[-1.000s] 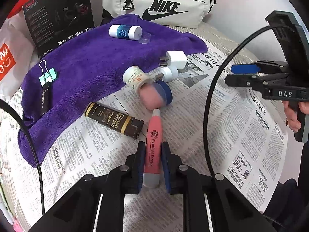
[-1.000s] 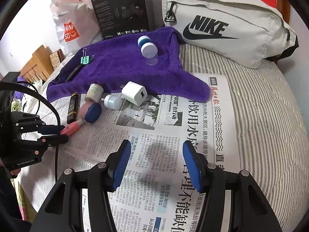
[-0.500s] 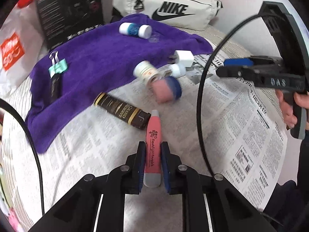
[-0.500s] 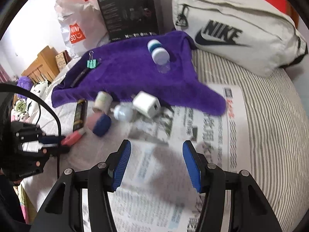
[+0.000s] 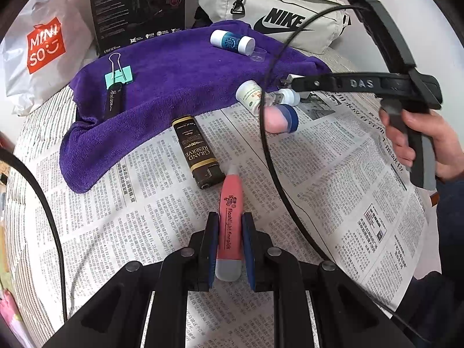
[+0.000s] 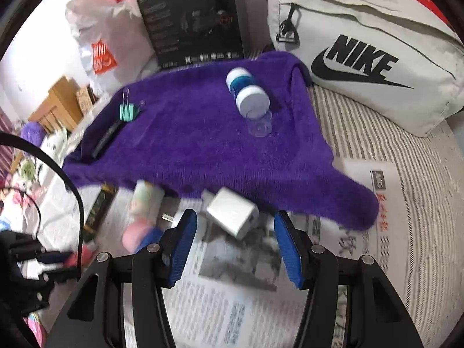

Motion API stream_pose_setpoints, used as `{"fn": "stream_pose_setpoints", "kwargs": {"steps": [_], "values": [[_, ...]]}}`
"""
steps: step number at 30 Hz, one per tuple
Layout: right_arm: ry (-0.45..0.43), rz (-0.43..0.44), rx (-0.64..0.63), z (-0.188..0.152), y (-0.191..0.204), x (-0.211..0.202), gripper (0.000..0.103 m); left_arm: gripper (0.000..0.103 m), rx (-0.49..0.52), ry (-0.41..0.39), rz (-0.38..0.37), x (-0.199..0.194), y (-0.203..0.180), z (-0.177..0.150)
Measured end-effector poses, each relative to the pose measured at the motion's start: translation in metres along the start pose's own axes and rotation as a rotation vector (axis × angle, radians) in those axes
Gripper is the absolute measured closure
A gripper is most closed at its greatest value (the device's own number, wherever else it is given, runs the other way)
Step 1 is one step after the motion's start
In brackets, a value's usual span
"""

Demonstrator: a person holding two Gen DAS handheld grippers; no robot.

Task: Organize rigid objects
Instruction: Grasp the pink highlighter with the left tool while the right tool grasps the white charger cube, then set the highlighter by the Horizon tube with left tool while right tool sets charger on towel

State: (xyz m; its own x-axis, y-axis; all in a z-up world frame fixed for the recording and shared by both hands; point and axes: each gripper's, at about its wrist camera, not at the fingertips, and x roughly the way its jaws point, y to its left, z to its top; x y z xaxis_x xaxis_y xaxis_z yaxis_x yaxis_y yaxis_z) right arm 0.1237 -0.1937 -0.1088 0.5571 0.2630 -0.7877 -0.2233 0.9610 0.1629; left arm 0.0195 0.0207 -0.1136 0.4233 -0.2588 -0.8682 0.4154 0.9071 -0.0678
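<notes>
My left gripper [image 5: 229, 232] is shut on a pink flashlight pen [image 5: 230, 226], held just above the newspaper [image 5: 333, 174]. Its tip points at a black Grand Reserve lighter [image 5: 197, 150]. My right gripper [image 6: 235, 240] stands open right in front of a white charger cube [image 6: 232, 216], which lies at the edge of the purple towel [image 6: 197, 139]. Nothing sits between its pads. On the towel rest a blue-and-white bottle [image 6: 246, 92], a clear cap [image 6: 259, 124], a green binder clip [image 6: 127, 110] and a dark pen [image 5: 113, 101]. A pink-and-blue capsule [image 5: 281, 117] and a small white jar [image 5: 249, 95] lie beside the charger.
A grey Nike bag [image 6: 362, 58], a black box [image 6: 188, 17] and a white Miniso bag [image 5: 37, 49] stand behind the towel. A person's hand [image 5: 420, 139] holds the right gripper's handle. A black cable [image 5: 266, 116] arcs across the left wrist view. Striped bedding [image 6: 420, 188] lies under everything.
The right gripper has moved forward, from over bare newspaper up to the white charger cube. The left gripper has carried the pink pen to the left past the lighter and rolled slightly.
</notes>
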Motion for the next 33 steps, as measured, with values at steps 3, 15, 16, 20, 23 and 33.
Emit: {"fn": "stream_pose_setpoints", "kwargs": {"steps": [3, 15, 16, 20, 23, 33], "values": [[-0.012, -0.005, 0.004, 0.004, 0.001, 0.003, 0.048, 0.087, -0.003, -0.002, -0.003, 0.000, 0.001, 0.000], [-0.009, -0.054, -0.061, -0.003, 0.011, 0.015, 0.064, 0.086, -0.005, -0.007, 0.002, -0.001, 0.001, -0.002], [-0.012, -0.059, -0.083, -0.004, 0.012, 0.014, 0.064, 0.086, -0.004, -0.008, 0.004, -0.001, 0.000, -0.002], [0.004, -0.055, -0.100, -0.013, 0.009, 0.002, 0.065, 0.086, -0.023, -0.018, -0.004, -0.002, 0.002, -0.003], [0.000, -0.067, -0.106, -0.023, 0.005, -0.012, 0.065, 0.086, -0.040, -0.026, -0.020, -0.002, 0.006, -0.005], [0.023, -0.064, -0.085, -0.039, -0.005, -0.020, 0.065, 0.087, -0.007, -0.023, 0.008, 0.001, -0.001, -0.001]]}}
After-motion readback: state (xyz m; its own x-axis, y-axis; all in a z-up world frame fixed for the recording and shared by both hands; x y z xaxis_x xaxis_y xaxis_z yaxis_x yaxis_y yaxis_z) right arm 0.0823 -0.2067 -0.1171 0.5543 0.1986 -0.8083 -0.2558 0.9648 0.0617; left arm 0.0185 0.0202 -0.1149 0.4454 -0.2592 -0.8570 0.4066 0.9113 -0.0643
